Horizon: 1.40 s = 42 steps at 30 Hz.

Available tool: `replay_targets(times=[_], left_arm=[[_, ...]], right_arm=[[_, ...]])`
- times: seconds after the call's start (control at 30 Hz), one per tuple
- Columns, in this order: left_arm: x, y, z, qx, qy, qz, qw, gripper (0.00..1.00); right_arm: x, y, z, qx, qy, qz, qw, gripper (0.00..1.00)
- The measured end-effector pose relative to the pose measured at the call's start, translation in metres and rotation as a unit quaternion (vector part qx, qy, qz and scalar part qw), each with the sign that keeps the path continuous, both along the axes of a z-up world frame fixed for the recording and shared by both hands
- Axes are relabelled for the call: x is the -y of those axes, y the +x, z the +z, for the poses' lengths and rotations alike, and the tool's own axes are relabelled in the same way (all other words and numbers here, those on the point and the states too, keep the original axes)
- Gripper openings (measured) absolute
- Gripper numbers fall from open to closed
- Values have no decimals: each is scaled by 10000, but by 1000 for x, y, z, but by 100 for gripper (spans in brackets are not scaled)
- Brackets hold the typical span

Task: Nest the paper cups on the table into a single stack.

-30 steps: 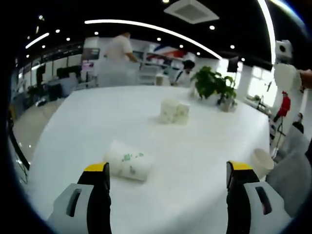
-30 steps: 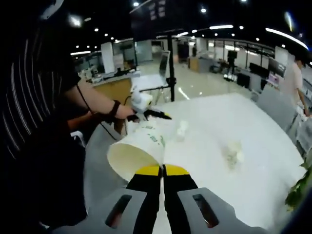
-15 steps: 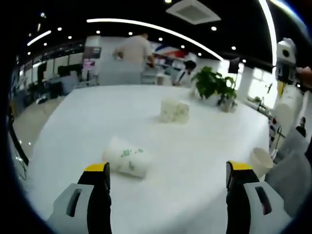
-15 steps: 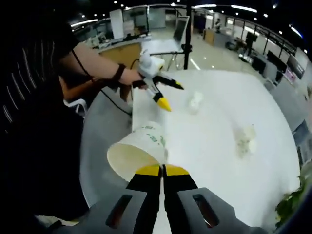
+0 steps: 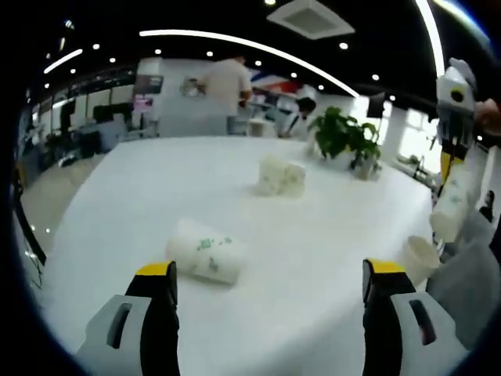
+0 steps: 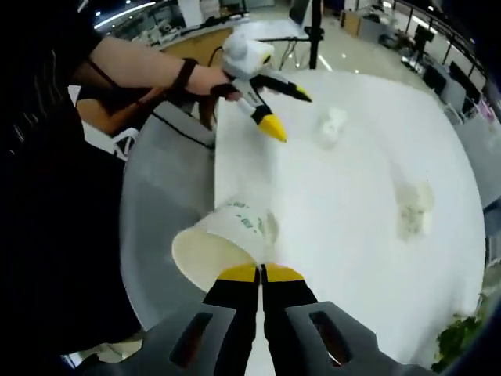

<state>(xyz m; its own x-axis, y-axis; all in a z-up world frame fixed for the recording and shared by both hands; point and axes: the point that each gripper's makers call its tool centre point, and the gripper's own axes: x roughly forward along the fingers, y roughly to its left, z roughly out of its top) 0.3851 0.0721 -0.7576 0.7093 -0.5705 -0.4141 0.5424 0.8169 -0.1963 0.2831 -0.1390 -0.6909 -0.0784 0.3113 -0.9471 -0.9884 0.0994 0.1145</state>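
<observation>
My left gripper hangs open over the white table, nothing between its jaws. A paper cup with green print lies on its side just beyond the left jaw. Two more cups sit together mid-table. An upright cup stands near the right edge. Above that cup the right gripper comes in holding a cup. In the right gripper view my right gripper is shut on the rim of that held cup, mouth toward the camera. The left gripper shows open there, held by a hand.
A potted plant stands at the table's far side. A grey chair sits against the near table edge under the held cup. The lying cup and the cup pair are on the white top. A person stands far behind.
The right gripper has come down with its cup, now just above the upright cup at the table edge. The left gripper has stayed put.
</observation>
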Motion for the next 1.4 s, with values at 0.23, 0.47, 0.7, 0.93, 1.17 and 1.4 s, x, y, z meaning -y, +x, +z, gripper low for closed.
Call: replay_targets(times=[0.23, 0.47, 0.7, 0.93, 1.17, 1.4], left_arm=[[-2, 3, 0, 24, -50, 64, 10000, 98], [-4, 3, 1, 31, -80, 102, 9999, 98], [-5, 3, -3, 14, -82, 85, 9999, 98], [-2, 2, -5, -23, -95, 74, 9999, 98], [0, 0, -12, -30, -100, 55, 9999, 98], [-1, -3, -16, -47, -128, 114, 9998, 97]], right_arm=[[-3, 7, -15, -5, -327, 195, 9993, 0], [-1, 8, -27, -83, -598, 308, 9977, 0], [-7, 11, -37, -160, -732, 379, 9965, 0], [-9, 11, -47, -247, -867, 476, 9948, 0], [-5, 9, -61, -295, -952, 478, 9939, 0], [-3, 5, -69, -222, -930, 656, 9933, 0]])
